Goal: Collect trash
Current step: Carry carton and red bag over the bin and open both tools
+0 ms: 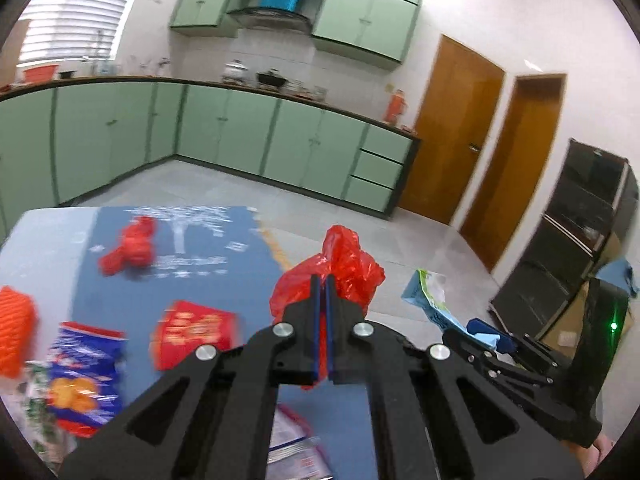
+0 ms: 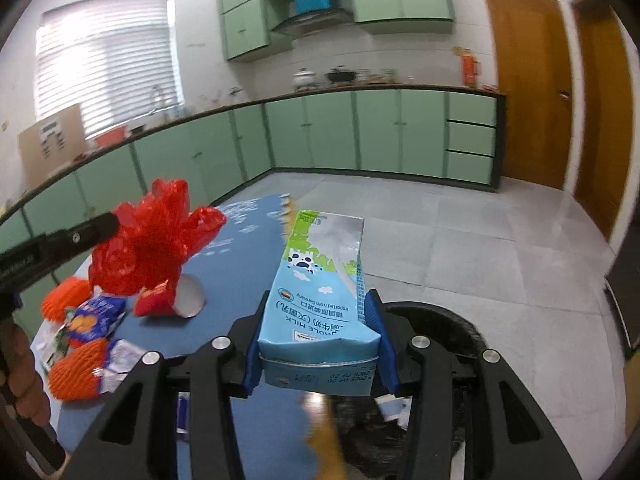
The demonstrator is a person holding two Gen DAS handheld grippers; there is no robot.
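My left gripper (image 1: 323,280) is shut on a crumpled red plastic bag (image 1: 340,270) and holds it above the right edge of the blue table (image 1: 248,240). The bag also shows in the right wrist view (image 2: 148,248). My right gripper (image 2: 316,308) is shut on a blue and green milk carton (image 2: 320,280), held above a black trash bin (image 2: 452,328) beside the table. The carton shows in the left wrist view (image 1: 430,300). More trash lies on the table: a second red bag (image 1: 130,246), a red packet (image 1: 192,334), a blue snack wrapper (image 1: 86,380) and orange foam nets (image 1: 14,330).
The table stands in a kitchen with green cabinets (image 1: 224,128) along the far walls. Two wooden doors (image 1: 452,120) are at the right. A black shelf unit (image 1: 576,240) stands to the right of the bin. A white paper cup (image 2: 188,296) lies on the table.
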